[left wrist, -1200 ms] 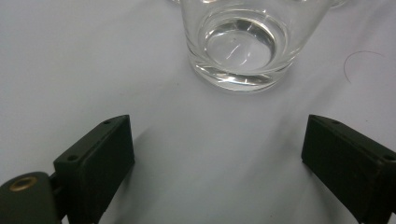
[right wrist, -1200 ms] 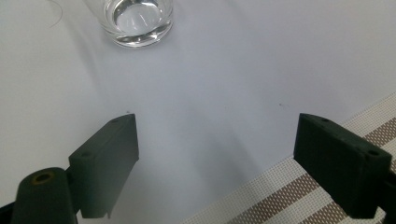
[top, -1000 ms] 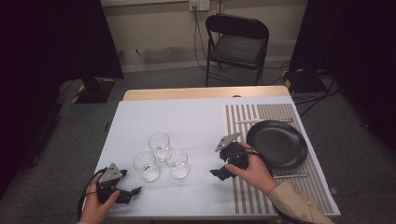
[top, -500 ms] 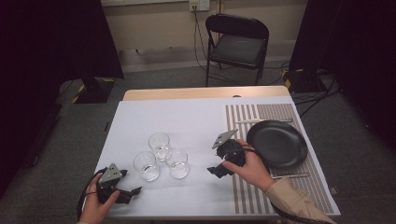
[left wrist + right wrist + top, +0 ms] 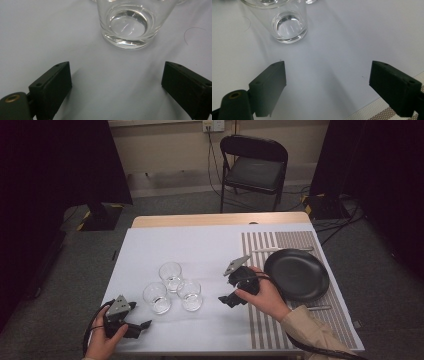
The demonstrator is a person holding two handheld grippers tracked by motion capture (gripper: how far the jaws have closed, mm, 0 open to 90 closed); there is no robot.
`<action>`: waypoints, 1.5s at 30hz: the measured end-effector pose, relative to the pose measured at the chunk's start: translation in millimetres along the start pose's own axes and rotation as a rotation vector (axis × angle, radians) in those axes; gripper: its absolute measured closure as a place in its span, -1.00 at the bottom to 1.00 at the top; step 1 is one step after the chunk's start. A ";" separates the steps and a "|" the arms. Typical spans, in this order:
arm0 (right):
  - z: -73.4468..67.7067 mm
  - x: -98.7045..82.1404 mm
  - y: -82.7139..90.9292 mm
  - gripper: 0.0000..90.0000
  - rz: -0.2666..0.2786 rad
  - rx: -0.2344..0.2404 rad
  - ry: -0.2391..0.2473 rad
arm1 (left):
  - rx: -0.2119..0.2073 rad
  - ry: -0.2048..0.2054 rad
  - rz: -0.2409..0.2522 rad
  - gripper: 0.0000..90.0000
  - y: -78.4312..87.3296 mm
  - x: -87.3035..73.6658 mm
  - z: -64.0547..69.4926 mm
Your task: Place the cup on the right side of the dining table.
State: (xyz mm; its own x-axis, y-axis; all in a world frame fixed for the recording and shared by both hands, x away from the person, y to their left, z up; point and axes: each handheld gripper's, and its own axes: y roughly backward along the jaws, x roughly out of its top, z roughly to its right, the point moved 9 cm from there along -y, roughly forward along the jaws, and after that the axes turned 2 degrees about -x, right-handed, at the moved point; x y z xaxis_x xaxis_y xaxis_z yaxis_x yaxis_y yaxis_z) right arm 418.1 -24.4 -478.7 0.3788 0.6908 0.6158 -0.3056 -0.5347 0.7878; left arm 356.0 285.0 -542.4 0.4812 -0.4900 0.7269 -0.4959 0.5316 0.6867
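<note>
Both grippers are spread wide and hold nothing. My right gripper [image 5: 227, 299] hangs just off the striped mat [image 5: 260, 251], pointed at the three glasses; my left gripper [image 5: 142, 325] sits low at the near edge of the white cloth [image 5: 150, 245], aimed at the same cluster.

In the right gripper view, the glass [image 5: 287, 21] ahead stands upright just beyond my jaws and left of centre, so I'd judge it the one nearest my right hand, the near-right glass [image 5: 190, 295]. In the left gripper view, another glass [image 5: 128, 23] stands close in front, roughly centred between the jaws; that is probably the near-left glass [image 5: 156, 297]. The far glass [image 5: 171, 276] stands behind them, all three close together.

These look empty, with thick bases and thin clear walls: light, rigid, slick and breakable. I'd close across the lower wall, above the heavy base, gently, and take an outer glass first so I don't knock its neighbours.
</note>
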 end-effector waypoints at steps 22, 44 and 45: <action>2.5 17.6 -0.4 -0.70 0.010 0.002 0.014 | 0.000 0.000 -0.002 -0.81 0.1 -0.1 0.0; 1.1 37.2 -5.7 -0.70 0.013 0.010 0.029 | 0.001 -0.001 -0.002 -0.81 0.1 -0.1 -0.1; 0.7 38.6 -6.4 -0.70 0.013 0.008 0.028 | 0.001 0.001 -0.002 -0.81 0.1 -0.1 0.1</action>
State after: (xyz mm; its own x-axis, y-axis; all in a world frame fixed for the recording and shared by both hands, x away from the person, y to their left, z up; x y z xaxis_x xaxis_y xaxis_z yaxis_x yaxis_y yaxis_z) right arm 435.3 5.3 -459.9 0.3503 0.6972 0.6255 -0.3030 -0.5475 0.7800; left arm 355.8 285.0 -542.4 0.4823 -0.4904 0.7258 -0.4956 0.5305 0.6878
